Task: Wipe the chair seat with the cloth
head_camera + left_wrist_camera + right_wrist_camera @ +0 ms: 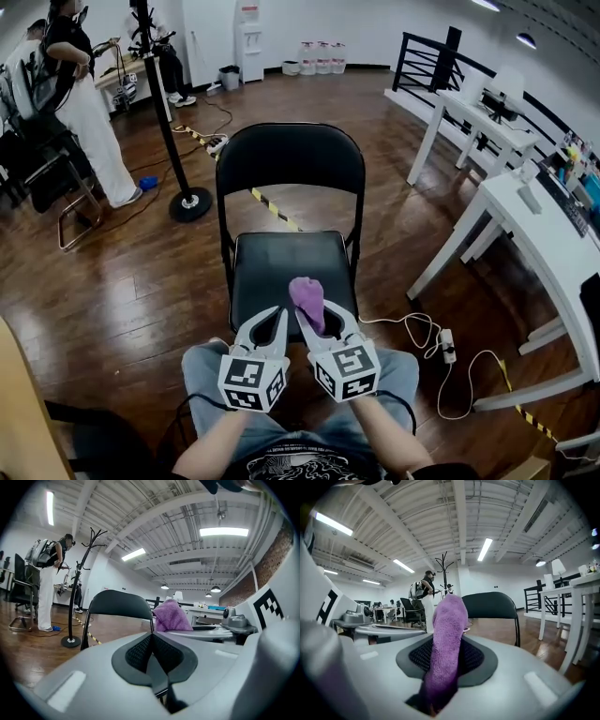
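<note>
- Jaws of the right gripper [325, 317] clamp the purple cloth [307, 296]; its free end sticks forward above the chair seat [272, 267], apparently ready for wiping.
- Left gripper [270, 321] jaws sit together, empty, just beside.

An open-plan office or lab: wood floor [112, 309], white benches [534, 230] right of the chair [291, 159], coat stand [165, 112] left of it, strip lights [224, 531] overhead.

Bright, even light from ceiling tubes [224, 531] above the chair [291, 164]; pale sheen on the wood floor [309, 98] behind the chair; shadows soft; head view bends at its edges; both gripper views bulge strongly, with black corners and a soft, unfocused foreground.
</note>
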The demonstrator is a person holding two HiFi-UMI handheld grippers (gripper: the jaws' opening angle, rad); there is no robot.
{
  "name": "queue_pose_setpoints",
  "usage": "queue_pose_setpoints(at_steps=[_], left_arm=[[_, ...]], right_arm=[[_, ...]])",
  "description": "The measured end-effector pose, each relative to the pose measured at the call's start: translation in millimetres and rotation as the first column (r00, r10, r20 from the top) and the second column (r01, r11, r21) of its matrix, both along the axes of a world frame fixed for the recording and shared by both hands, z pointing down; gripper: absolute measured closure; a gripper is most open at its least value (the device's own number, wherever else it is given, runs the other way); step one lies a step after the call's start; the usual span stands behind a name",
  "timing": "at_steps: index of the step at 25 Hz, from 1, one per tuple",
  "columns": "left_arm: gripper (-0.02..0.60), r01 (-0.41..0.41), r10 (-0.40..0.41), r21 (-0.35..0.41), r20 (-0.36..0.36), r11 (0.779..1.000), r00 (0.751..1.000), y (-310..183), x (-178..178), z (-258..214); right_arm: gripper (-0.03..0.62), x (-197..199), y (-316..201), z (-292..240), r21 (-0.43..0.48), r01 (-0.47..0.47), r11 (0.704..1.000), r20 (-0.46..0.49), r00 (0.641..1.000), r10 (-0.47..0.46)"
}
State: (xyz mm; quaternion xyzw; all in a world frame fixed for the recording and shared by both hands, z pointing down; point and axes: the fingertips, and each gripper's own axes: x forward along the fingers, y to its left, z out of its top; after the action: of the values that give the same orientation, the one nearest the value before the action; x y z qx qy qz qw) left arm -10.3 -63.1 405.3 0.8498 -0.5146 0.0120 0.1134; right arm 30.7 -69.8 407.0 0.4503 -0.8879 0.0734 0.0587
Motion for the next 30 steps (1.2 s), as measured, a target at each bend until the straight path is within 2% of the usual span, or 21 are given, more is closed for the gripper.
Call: queue_pose_setpoints(at_steps=[9,17,30], left_arm=[[0.577,0.002,-0.002,0.016,-0.011,1.000,1.000,10.6,-2.1,-6.0],[0.577,0.008,-0.008,0.006,-0.016,1.000,1.000,11.2,-5.4,-1.3],[0.577,0.000,0.000,-0.010,-0.028,1.000,1.000,14.6,-7.2,3.8]], right_arm=[[0.482,-3.7,8.7,-7.3,0.048,-0.018,0.999,-0.011,1.000,0.018],[0.482,-3.4,13.2,-5.8,0.028,-0.018,0.999,0.022,1.000,0.017],[0.480,-8.3,20.4,-3.1,0.020,-0.017,1.000,0.005,1.000,0.017]])
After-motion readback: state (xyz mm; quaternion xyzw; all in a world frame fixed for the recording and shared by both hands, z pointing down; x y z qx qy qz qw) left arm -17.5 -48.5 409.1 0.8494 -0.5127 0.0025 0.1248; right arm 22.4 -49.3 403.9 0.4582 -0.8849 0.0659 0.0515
